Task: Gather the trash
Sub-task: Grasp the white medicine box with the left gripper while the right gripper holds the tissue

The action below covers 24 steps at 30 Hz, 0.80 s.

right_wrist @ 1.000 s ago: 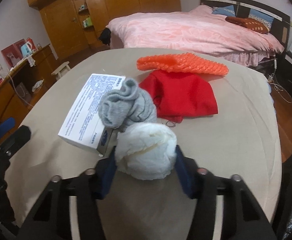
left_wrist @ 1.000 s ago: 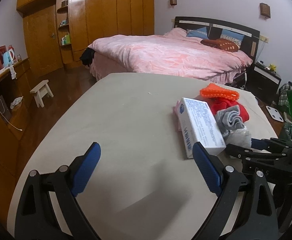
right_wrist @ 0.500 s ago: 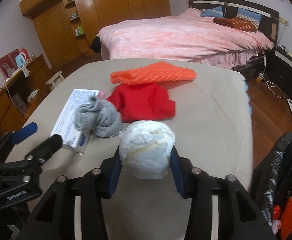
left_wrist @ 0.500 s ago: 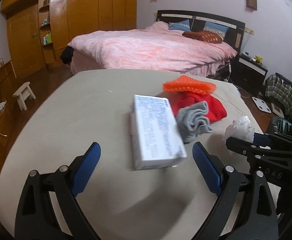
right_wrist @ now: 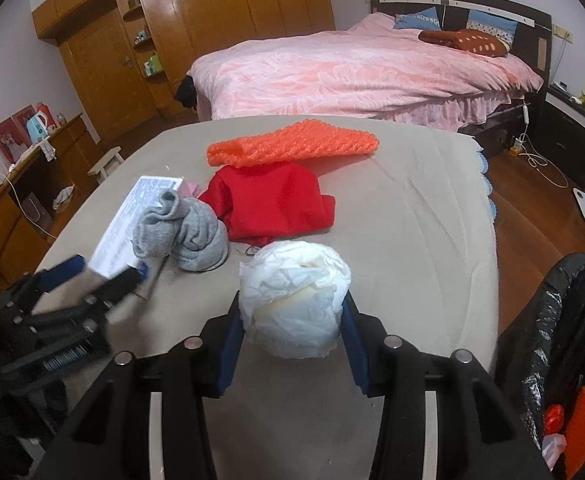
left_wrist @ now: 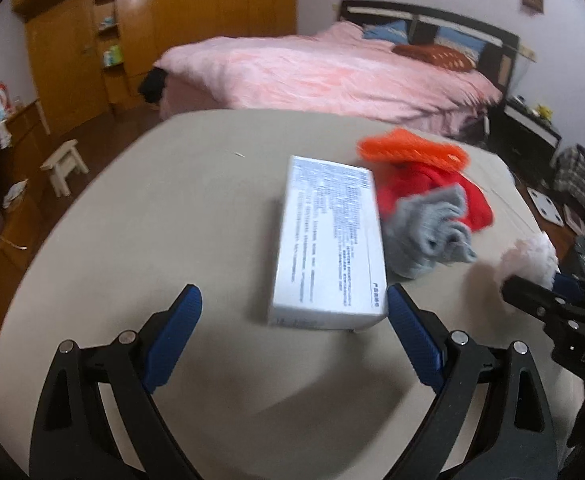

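At the near edge of the beige table, the right gripper is clenched on a crumpled white wad of paper, its blue pads pressed against both sides of the wad. Just off the table's right corner, beside that gripper, stands a bin lined with a black bag, with scraps of orange and red showing inside it. To the left, the left gripper has its jaws spread wide, gripping nothing, pointed at a white printed box that lies flat on the table, its near end between the blue fingertips; whether they touch it I cannot tell. Against the box's right side lies a bunched grey sock. Just behind the sock is a folded red cloth, and beyond that, touching its far edge, a strip of orange bubble wrap. Past the table stands a bed with a pink cover, and along the far wall a wooden wardrobe.
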Each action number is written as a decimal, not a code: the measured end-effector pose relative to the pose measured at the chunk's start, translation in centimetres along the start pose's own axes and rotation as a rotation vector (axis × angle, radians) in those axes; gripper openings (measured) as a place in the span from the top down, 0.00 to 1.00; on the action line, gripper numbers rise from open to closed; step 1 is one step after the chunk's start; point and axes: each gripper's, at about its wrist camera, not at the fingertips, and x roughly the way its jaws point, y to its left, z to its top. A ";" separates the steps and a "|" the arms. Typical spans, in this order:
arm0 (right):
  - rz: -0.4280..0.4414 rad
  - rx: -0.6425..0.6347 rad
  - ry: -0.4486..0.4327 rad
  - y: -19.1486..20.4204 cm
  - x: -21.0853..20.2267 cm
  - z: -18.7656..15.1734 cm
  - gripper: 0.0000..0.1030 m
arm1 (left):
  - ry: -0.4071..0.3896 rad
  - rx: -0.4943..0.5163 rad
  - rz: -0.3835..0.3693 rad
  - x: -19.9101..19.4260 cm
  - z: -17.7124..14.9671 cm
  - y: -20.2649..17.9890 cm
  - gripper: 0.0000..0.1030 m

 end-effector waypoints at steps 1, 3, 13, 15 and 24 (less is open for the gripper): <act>-0.002 -0.001 0.000 0.0 0.0 0.0 0.56 | -0.007 -0.008 0.006 -0.3 0.0 0.4 0.12; -0.001 0.007 -0.001 -0.1 0.0 -0.1 0.56 | -0.011 -0.015 -0.008 -0.5 0.1 1.0 0.12; -0.009 0.018 -0.010 -0.8 -0.6 0.0 0.56 | 0.015 0.059 -0.059 1.7 1.6 0.0 0.12; -0.010 0.019 -0.015 -1.0 -0.8 0.2 0.56 | 0.017 0.055 -0.074 1.9 1.8 -0.2 0.20; -0.007 0.016 -0.046 -0.9 -2.4 0.7 0.56 | -0.023 0.026 -0.084 0.1 1.6 -0.4 0.47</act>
